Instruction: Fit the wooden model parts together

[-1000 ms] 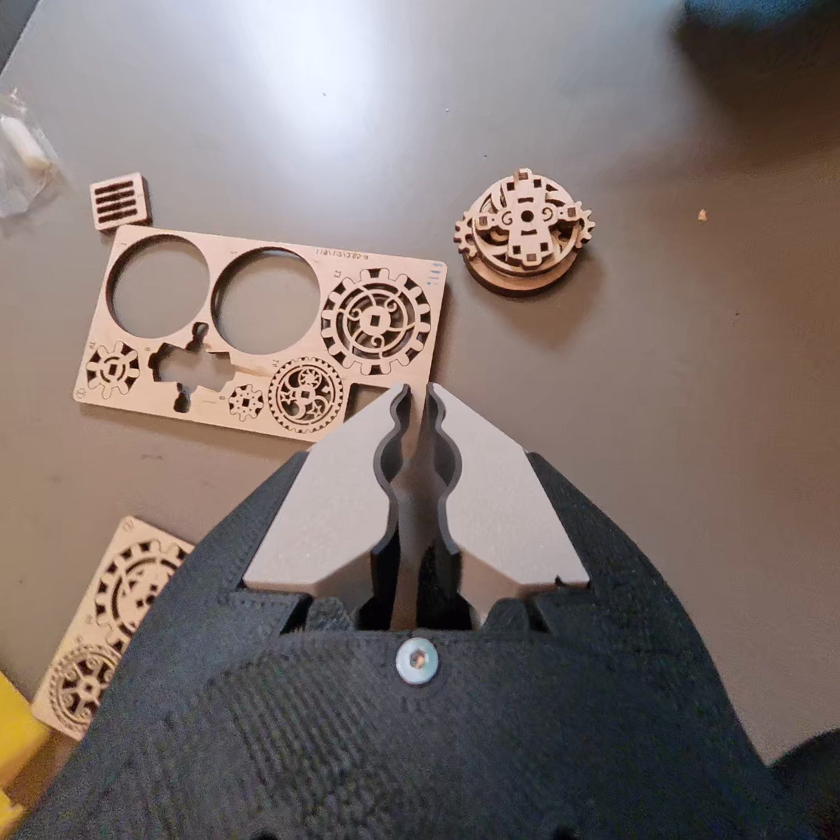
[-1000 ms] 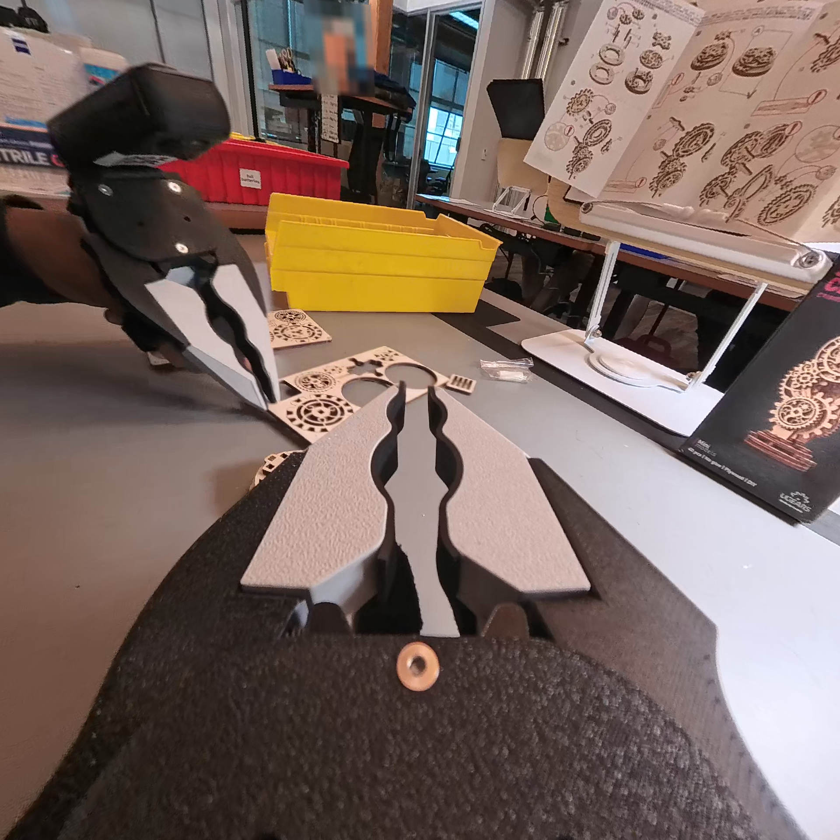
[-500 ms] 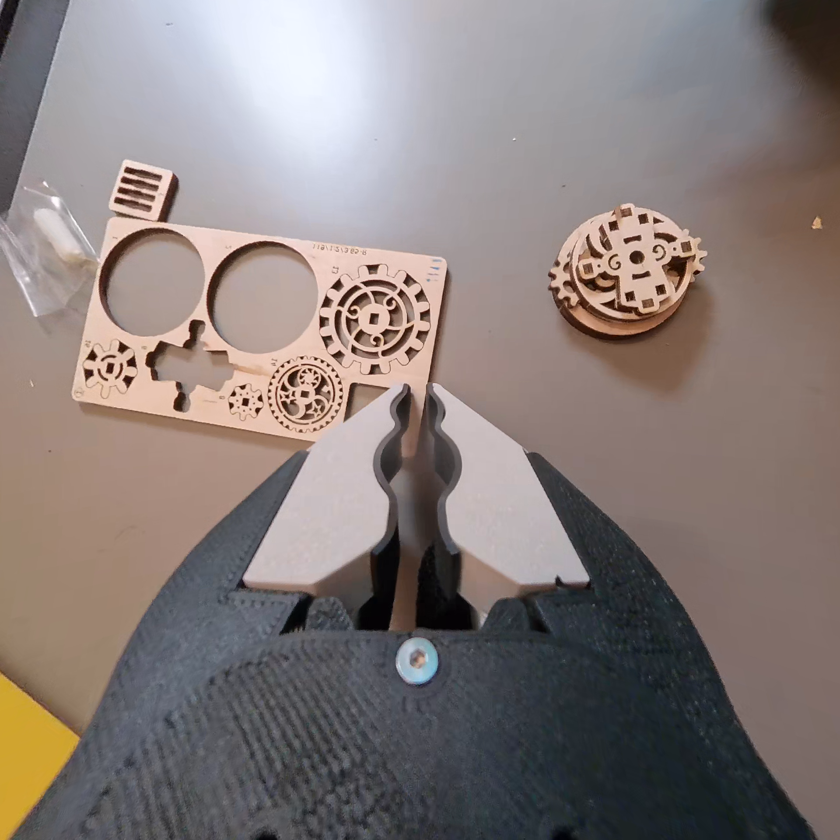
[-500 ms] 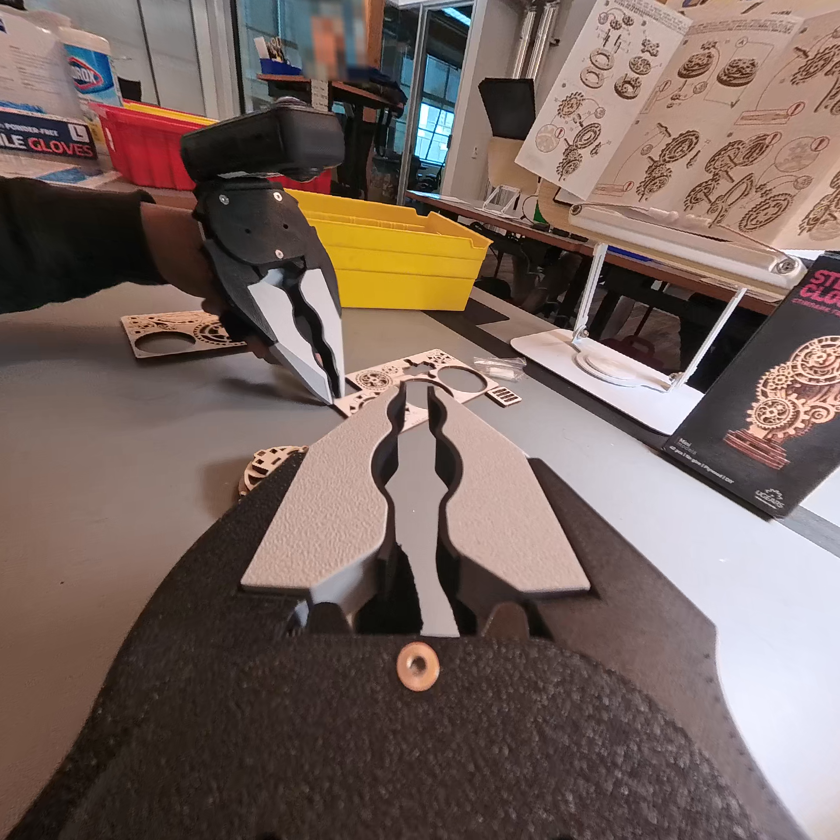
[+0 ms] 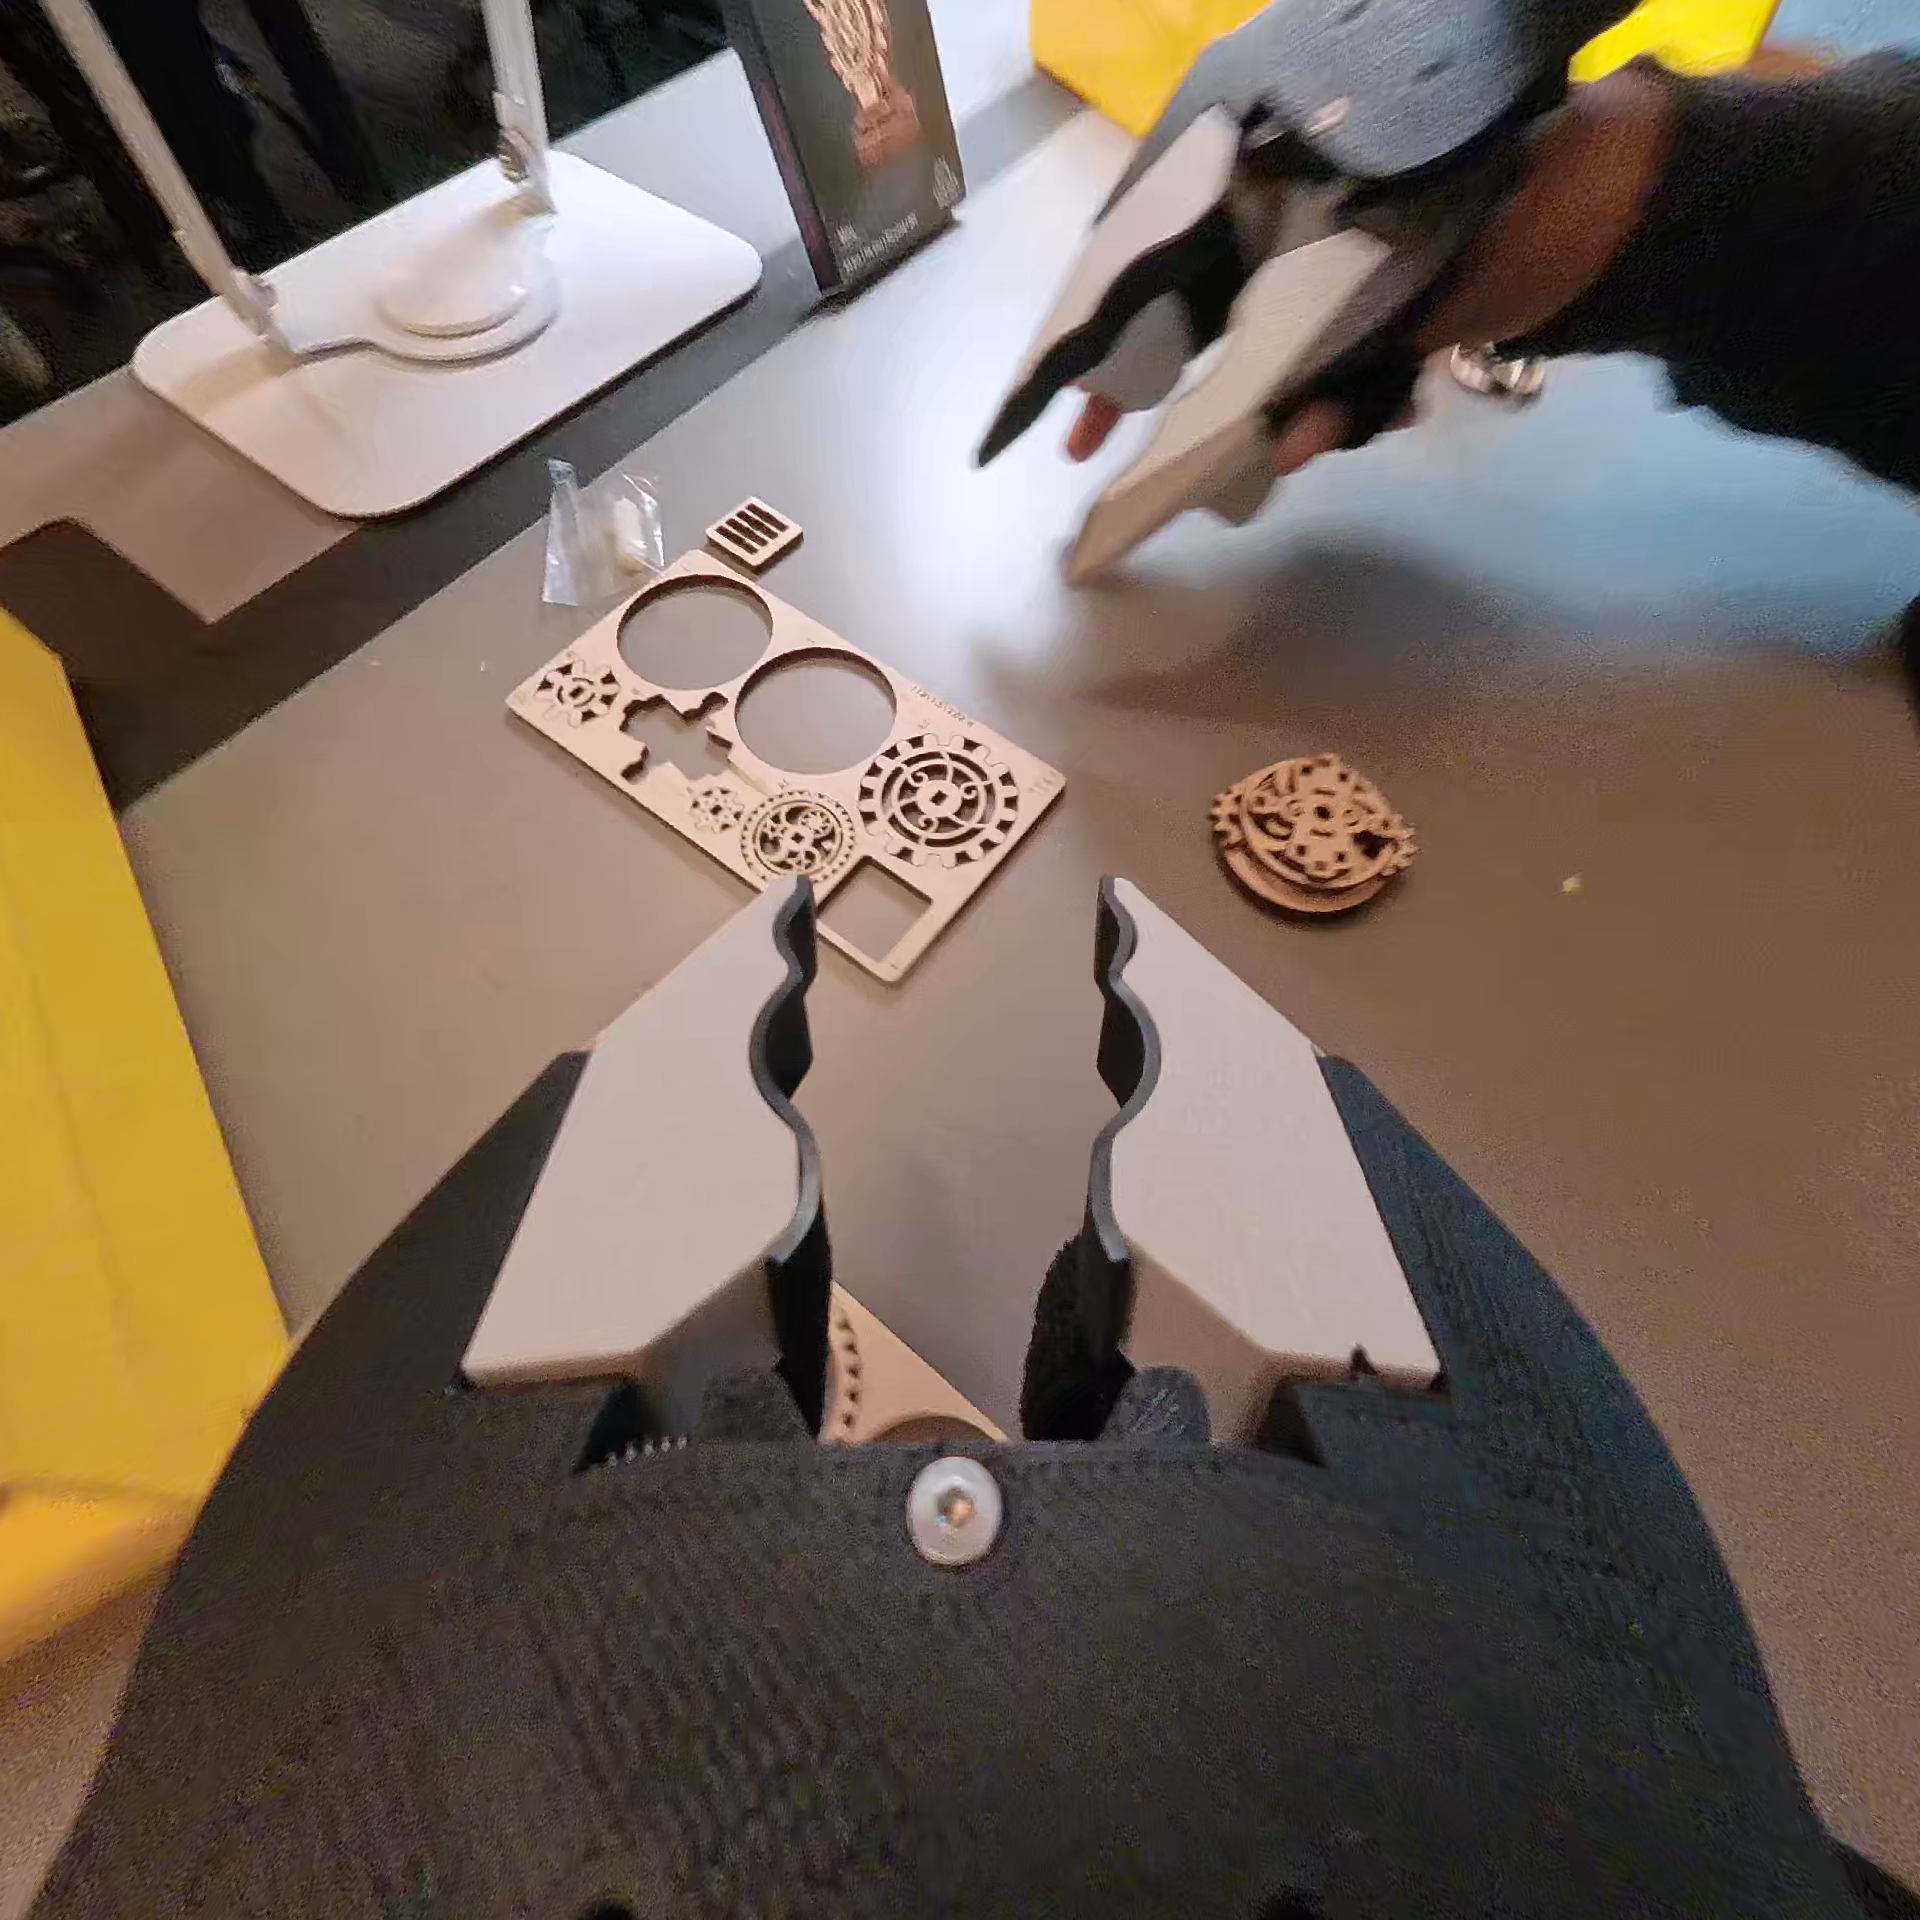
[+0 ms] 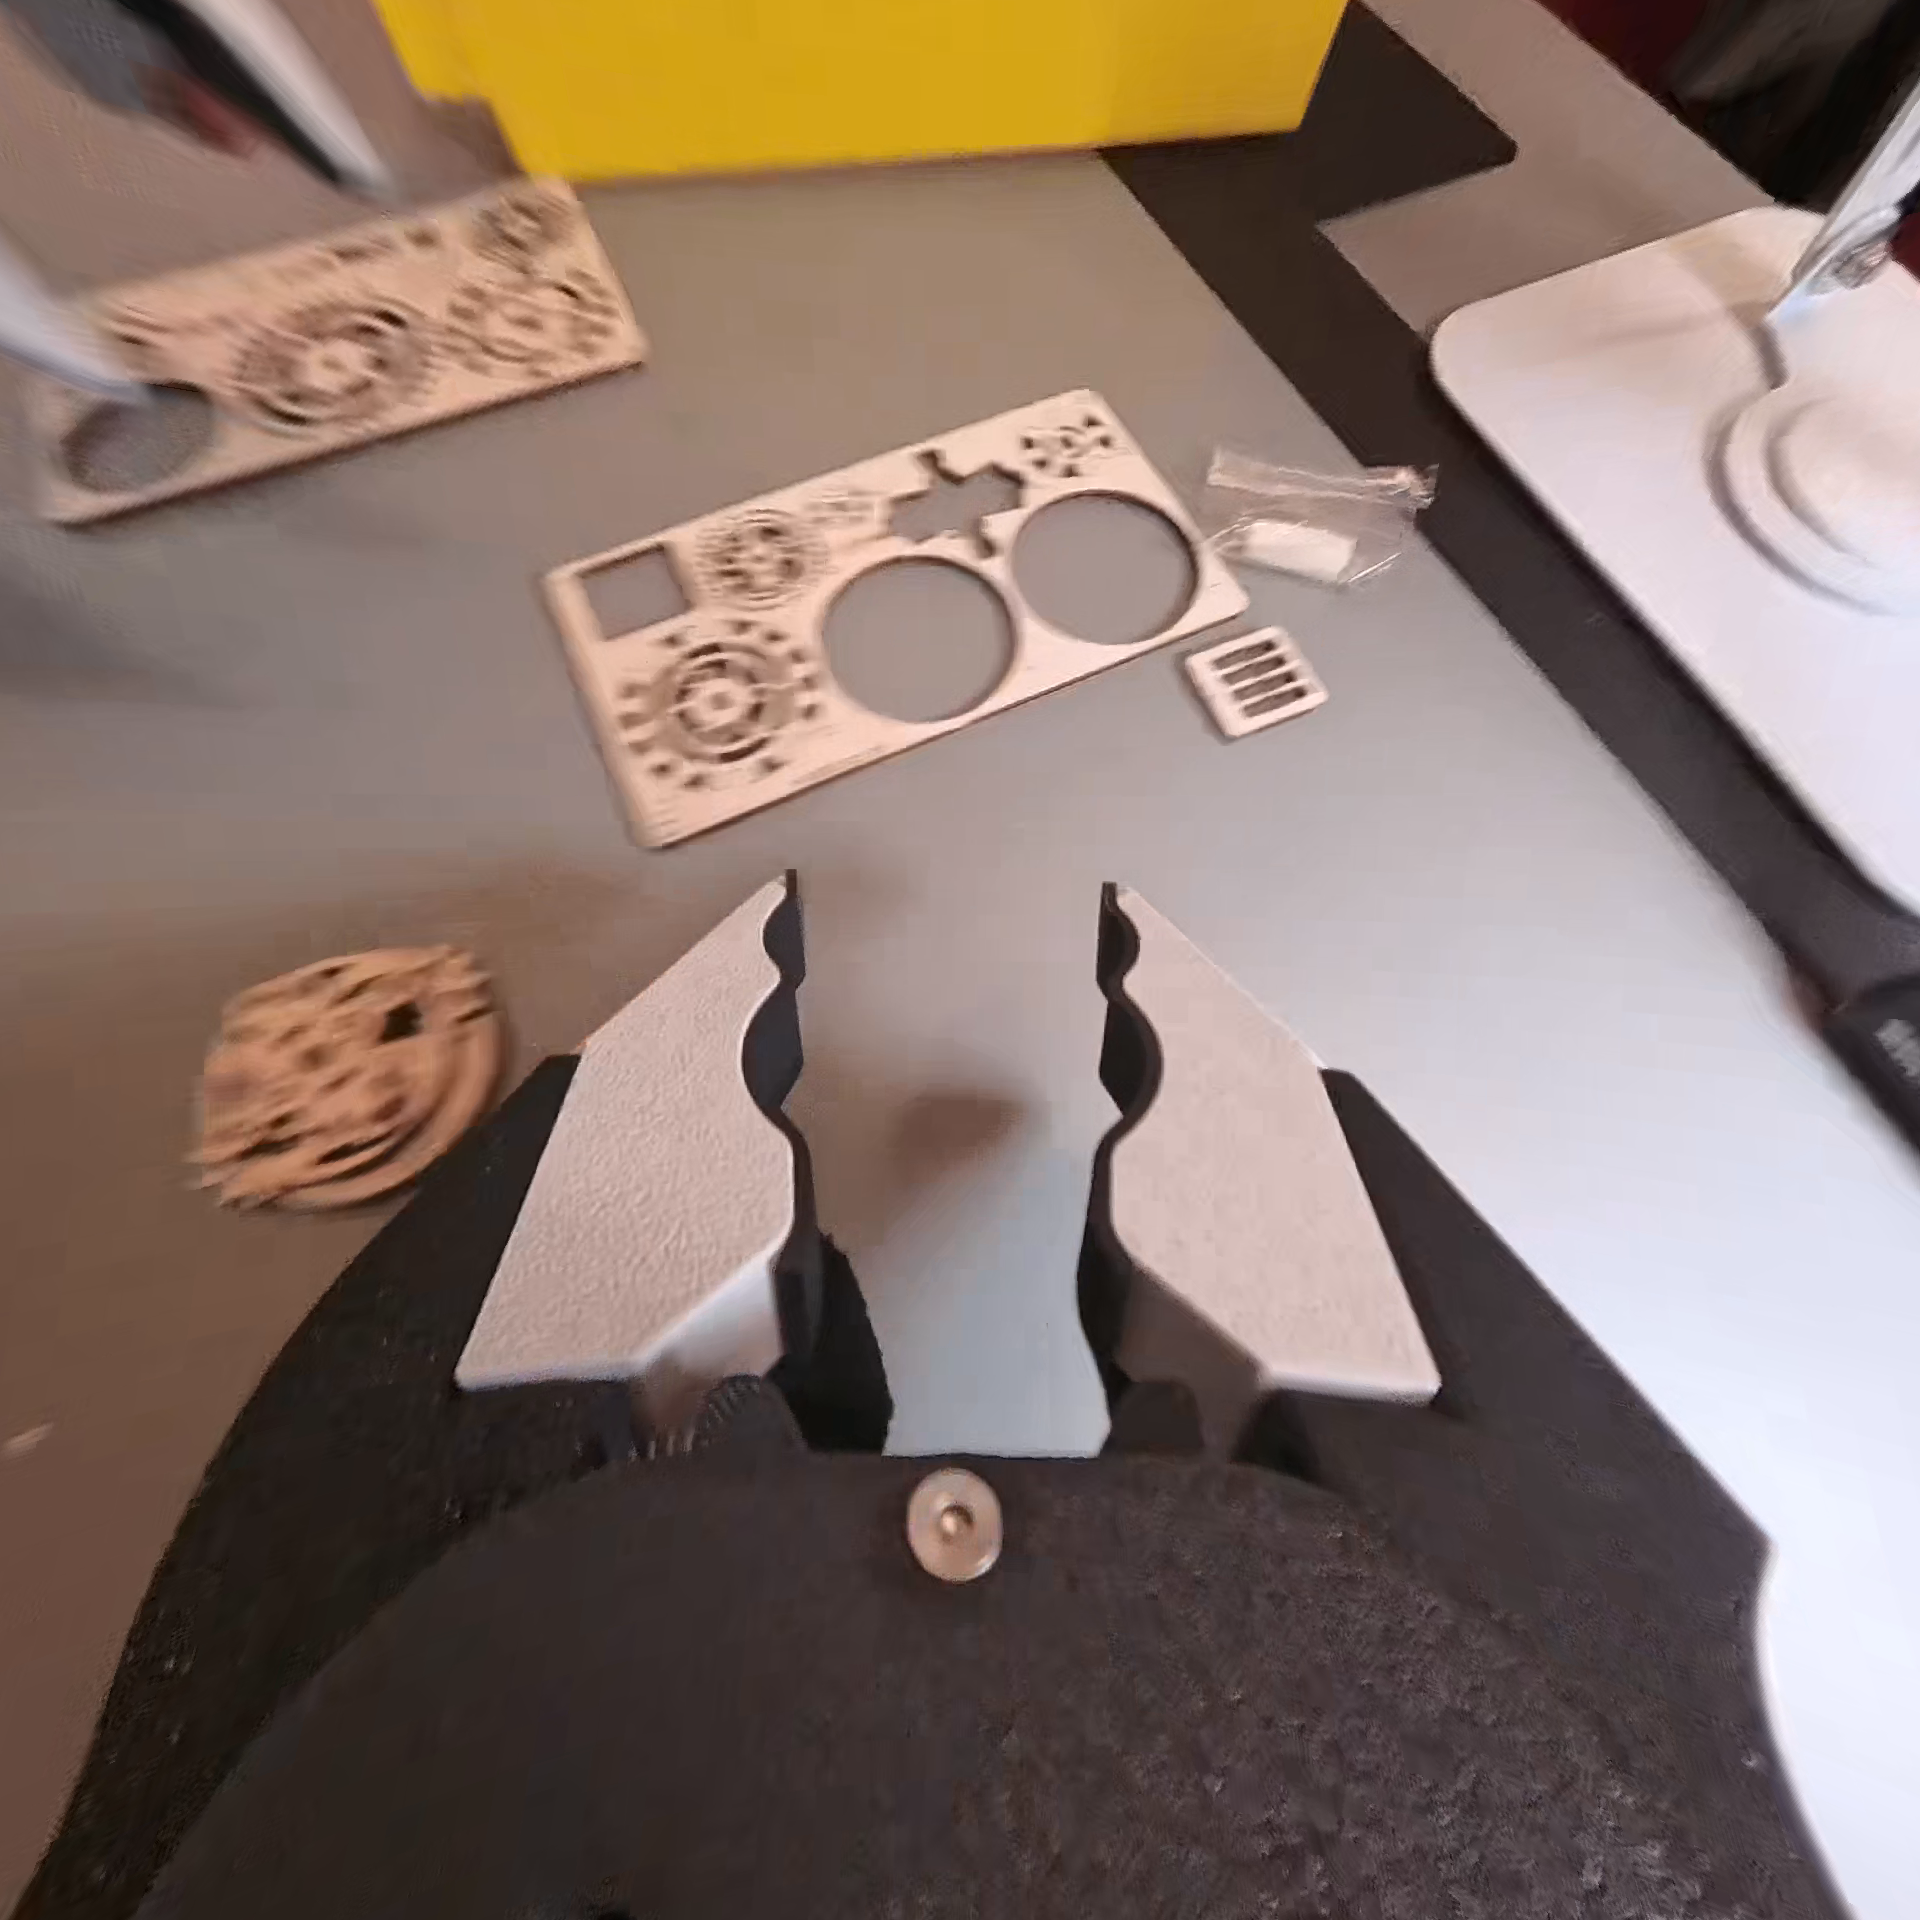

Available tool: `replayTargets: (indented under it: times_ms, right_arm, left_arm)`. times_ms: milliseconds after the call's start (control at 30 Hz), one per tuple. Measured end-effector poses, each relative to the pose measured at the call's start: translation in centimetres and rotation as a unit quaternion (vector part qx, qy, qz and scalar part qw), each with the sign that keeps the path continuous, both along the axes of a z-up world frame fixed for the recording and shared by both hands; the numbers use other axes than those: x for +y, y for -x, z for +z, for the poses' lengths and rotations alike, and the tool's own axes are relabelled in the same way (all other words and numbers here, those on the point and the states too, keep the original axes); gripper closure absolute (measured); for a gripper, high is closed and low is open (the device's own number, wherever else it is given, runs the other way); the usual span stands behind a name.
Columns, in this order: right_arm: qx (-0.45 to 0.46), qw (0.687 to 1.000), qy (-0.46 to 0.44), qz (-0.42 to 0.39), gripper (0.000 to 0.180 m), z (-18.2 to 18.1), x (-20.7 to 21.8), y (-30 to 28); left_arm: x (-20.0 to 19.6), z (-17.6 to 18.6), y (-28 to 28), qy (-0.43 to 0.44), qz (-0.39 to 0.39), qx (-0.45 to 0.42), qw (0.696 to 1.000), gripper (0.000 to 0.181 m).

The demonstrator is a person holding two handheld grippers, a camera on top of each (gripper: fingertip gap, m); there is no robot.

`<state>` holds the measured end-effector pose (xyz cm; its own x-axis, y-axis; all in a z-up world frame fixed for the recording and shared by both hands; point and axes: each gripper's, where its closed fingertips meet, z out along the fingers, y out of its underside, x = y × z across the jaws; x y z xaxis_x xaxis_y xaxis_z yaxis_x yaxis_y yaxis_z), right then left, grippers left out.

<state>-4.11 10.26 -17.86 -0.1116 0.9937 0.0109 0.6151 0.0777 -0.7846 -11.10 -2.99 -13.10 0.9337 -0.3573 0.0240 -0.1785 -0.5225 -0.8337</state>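
A wooden parts sheet with round holes and several gears still in it lies flat on the grey table. A round stacked gear assembly lies to its right. My left gripper is open and empty, held above the table just short of the sheet's near corner. A second wooden sheet shows under it. My right gripper is open, blurred, its tips near the table beyond the assembly. In the right wrist view it is open and empty, with the sheet ahead and the assembly to its left.
A small slatted wooden piece and a clear plastic bag lie at the sheet's far end. A white lamp base and a black box stand behind. A yellow bin is on the left. The second sheet lies before the bin.
Both grippers have opened from nearly closed. The left gripper has pulled back from the sheet and its view has tilted up. The right gripper has tipped down toward the table.
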Motion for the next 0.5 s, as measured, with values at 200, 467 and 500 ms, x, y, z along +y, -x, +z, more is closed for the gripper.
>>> replayTargets:
  times_ms: [200,467,500]
  right_arm:
    - [-0.092,0.992,-0.050,0.073,0.131,-1.6,5.4,6.5]
    - [-0.175,0.974,-0.044,0.135,0.149,-3.5,6.2,8.1]
    - [-0.171,0.975,-0.044,0.138,0.151,-3.5,6.2,8.2]
  left_arm:
    - [-6.0,0.9,0.1,-0.035,0.075,-0.062,0.995,0.128]
    - [-8.8,-0.5,1.3,-0.073,0.120,-0.120,0.983,0.134]
    - [-8.5,-0.7,1.3,-0.073,0.119,-0.126,0.982,0.134]
